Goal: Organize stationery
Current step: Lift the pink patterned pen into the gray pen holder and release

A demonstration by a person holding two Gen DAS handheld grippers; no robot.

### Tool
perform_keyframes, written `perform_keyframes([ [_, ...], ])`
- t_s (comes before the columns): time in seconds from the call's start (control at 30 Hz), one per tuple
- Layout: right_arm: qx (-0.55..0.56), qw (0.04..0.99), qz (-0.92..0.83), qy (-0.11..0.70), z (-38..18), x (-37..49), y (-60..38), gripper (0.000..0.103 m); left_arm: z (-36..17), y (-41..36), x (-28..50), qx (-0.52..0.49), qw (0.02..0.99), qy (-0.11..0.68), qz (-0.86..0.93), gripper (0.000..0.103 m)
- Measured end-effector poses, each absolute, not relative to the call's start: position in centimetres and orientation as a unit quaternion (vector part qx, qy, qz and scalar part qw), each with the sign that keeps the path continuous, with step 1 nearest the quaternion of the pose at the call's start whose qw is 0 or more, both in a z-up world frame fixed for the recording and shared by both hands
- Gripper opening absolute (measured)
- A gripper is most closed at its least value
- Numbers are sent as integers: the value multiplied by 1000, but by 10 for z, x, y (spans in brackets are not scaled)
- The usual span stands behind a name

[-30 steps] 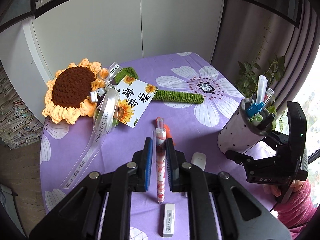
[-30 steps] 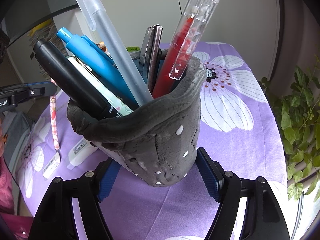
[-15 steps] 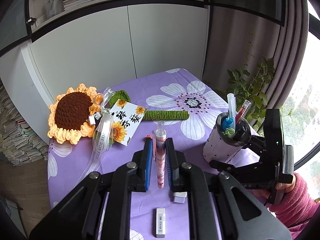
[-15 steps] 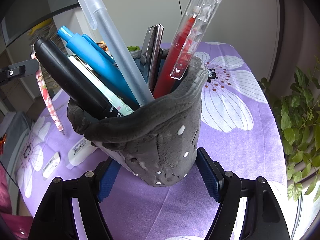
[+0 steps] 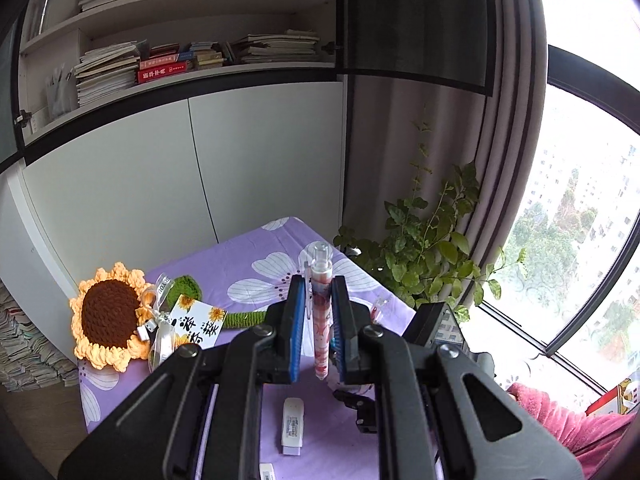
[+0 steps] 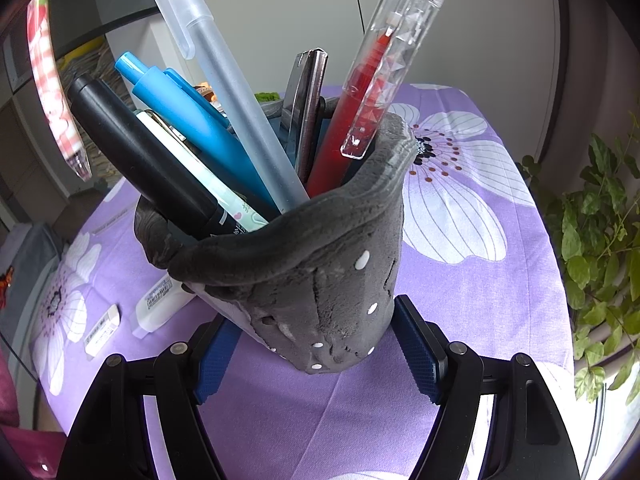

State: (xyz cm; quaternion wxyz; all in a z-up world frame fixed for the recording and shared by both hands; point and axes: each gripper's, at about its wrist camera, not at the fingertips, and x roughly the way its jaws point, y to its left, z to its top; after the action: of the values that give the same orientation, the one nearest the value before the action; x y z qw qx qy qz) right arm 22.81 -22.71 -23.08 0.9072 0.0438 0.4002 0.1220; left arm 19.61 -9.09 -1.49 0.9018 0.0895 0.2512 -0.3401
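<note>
Left gripper [image 5: 316,332] pinches a slim patterned pen [image 5: 321,312] — right gripper [image 6: 316,356] clasps the soft grey felt cup [image 6: 320,280].

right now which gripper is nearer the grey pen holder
Right. The right gripper has its jaws around the grey pen holder, while the left gripper is up to its side, clamping a pink patterned pen.

Pen holder [image 5: 362,390]: in the left wrist view almost wholly hidden behind the left tool's fingers [image 5: 346,328]. Eraser [image 5: 267,472]: cut off by the bottom edge of that frame. Patterned pen [image 6: 54,96]: blurred at the upper left of the right wrist view, upper end out of frame.
</note>
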Motion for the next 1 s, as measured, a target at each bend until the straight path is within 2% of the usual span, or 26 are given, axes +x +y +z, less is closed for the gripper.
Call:
perform_keyframes([
  [0.37, 44, 907, 122, 400, -231, 228, -226, 76, -10, -131, 202, 95, 895, 242, -362, 11],
  [1.0, 45, 907, 122, 400, -230, 229, -226, 77, -8, -141, 221, 95, 897, 245, -355, 11],
])
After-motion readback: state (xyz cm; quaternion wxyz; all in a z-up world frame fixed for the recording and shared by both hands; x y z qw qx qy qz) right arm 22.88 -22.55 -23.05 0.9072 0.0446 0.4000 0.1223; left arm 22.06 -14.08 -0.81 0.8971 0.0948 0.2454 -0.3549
